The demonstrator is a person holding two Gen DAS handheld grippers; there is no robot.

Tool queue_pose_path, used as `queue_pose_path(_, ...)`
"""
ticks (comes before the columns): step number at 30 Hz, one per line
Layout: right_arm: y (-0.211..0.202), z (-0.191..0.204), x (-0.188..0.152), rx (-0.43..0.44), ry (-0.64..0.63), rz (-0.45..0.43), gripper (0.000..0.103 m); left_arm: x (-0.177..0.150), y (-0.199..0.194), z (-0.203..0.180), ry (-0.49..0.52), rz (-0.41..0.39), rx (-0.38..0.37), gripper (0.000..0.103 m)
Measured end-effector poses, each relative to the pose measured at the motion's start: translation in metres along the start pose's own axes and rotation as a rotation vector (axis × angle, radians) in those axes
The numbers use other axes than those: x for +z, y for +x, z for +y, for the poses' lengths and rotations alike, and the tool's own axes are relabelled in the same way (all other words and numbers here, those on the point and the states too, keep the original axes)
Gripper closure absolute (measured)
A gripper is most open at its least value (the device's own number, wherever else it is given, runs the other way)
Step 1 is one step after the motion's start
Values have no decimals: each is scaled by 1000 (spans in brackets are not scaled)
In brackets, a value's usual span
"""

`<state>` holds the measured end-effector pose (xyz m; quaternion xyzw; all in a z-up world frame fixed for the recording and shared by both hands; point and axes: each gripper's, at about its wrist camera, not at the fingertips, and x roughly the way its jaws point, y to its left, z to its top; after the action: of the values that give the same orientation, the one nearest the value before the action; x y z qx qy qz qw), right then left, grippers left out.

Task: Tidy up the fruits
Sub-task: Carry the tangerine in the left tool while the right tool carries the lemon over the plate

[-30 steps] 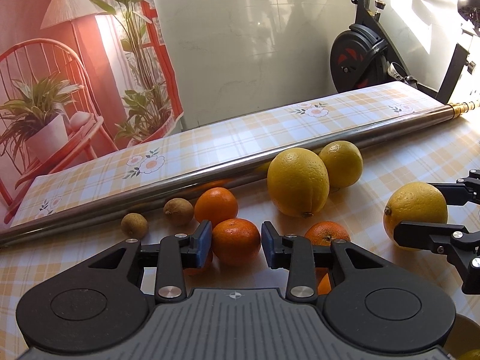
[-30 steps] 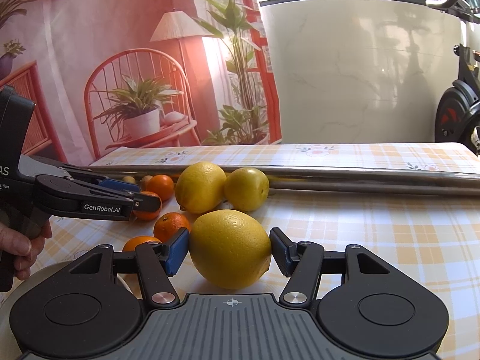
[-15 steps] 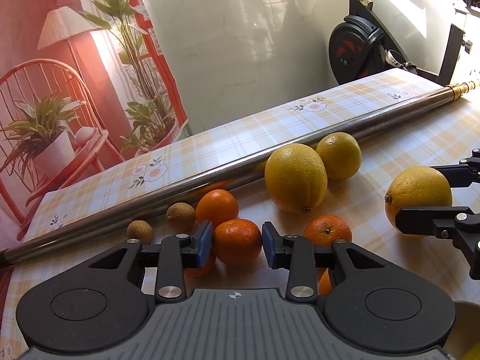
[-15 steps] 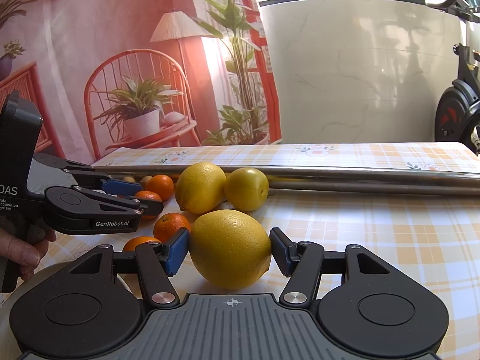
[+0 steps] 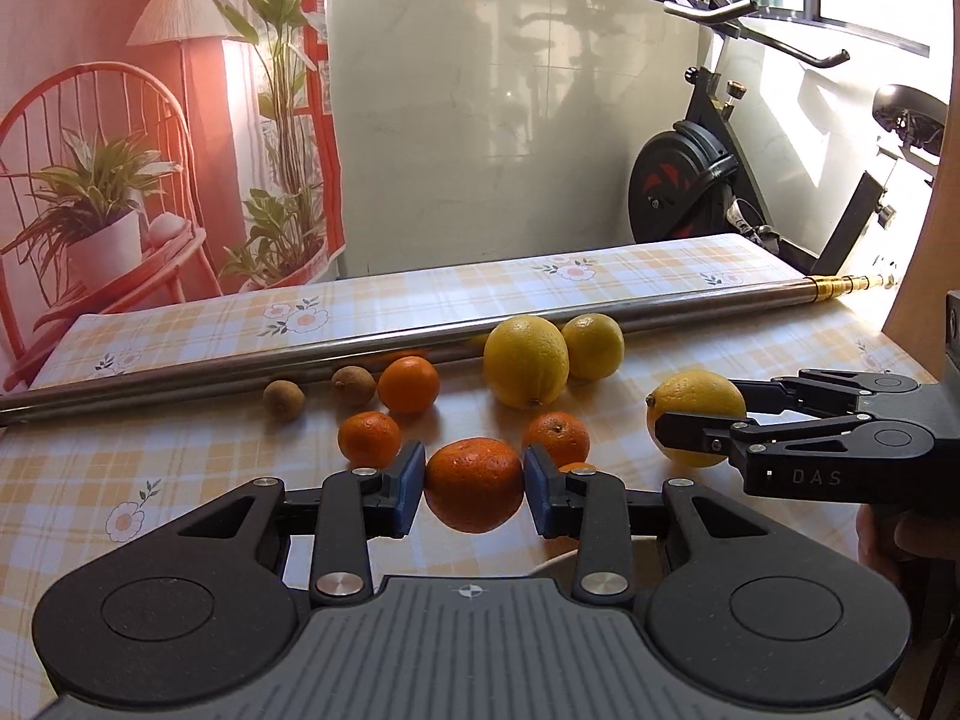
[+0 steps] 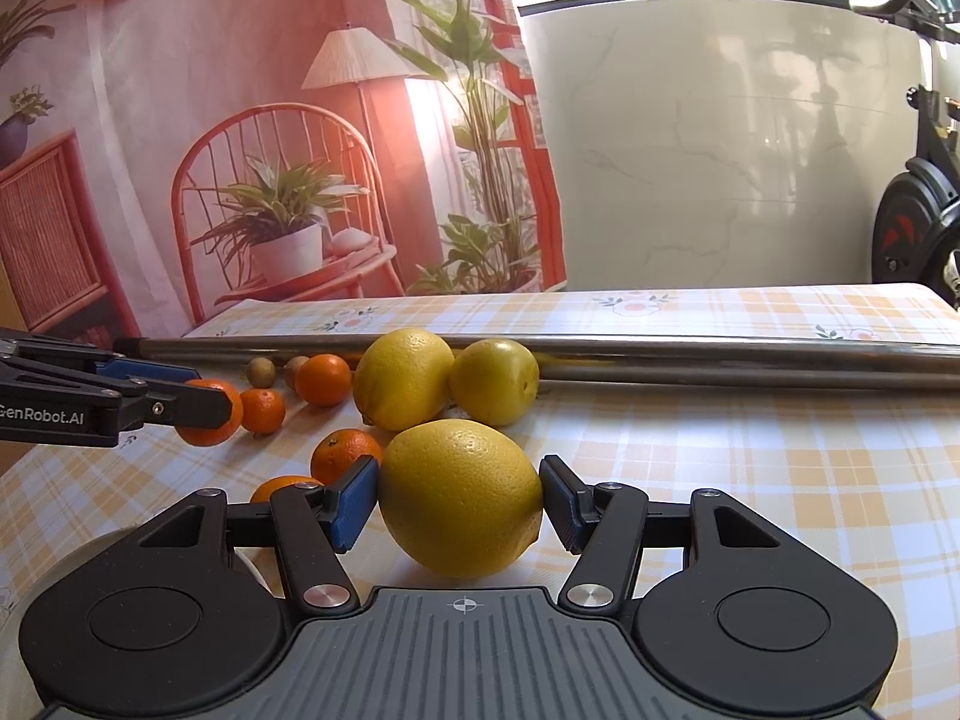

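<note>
On the yellow-checked tablecloth (image 5: 198, 456) by a white marble wall (image 5: 480, 138), the left gripper (image 5: 474, 486) clamps a round orange tangerine (image 5: 474, 483); the right gripper (image 6: 461, 495) clamps a big yellow lemon (image 6: 461, 495).

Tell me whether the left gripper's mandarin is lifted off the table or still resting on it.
Lifted. The mandarin sits clamped in the left gripper, and the right wrist view shows it hanging above the tablecloth.

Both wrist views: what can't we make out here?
- Left view: orange fruit behind the left gripper, mostly hidden by its finger.
- Both views: pale round rim at the bottom, covered by gripper bodies; contents unseen.
- Right view: whether the lemon rests on the table, underside hidden.
</note>
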<state>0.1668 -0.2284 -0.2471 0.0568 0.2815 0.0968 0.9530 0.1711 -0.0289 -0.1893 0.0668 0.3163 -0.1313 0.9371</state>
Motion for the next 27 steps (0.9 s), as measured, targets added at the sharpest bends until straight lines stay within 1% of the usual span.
queue_pose_path(3, -3, -2, -1, 0, 13, 2, 48, -12, -17, -3, 36, -22, -16, 65)
queue_pose_path(8, -14, -6, -3, 2, 56, 15, 48, -31, -29, 0, -7, -11, -71, 65)
queue_pose_path(10, -21, -8, -4, 1, 97, 29, 48, -37, -32, -1, 0, -12, -79, 65)
queue_pose_path(12, -32, -8, -5, 21, 135, 22, 48, -41, -34, -3, 13, -18, -82, 65)
queue_pose_path(16, -52, 2, -3, 38, 155, 15, 48, -51, -37, 0, -2, -9, -102, 65)
queue_pose_path(22, -66, 30, -1, 59, 112, 44, 48, -63, -36, 4, -3, 18, -88, 65)
queue_pose_path(25, -66, 46, 0, 80, 82, 60, 48, -67, -35, 8, -14, 29, -81, 65)
queue_pose_path(27, -63, 60, -1, 81, 40, 81, 48, -69, -35, 10, -12, 30, -77, 65)
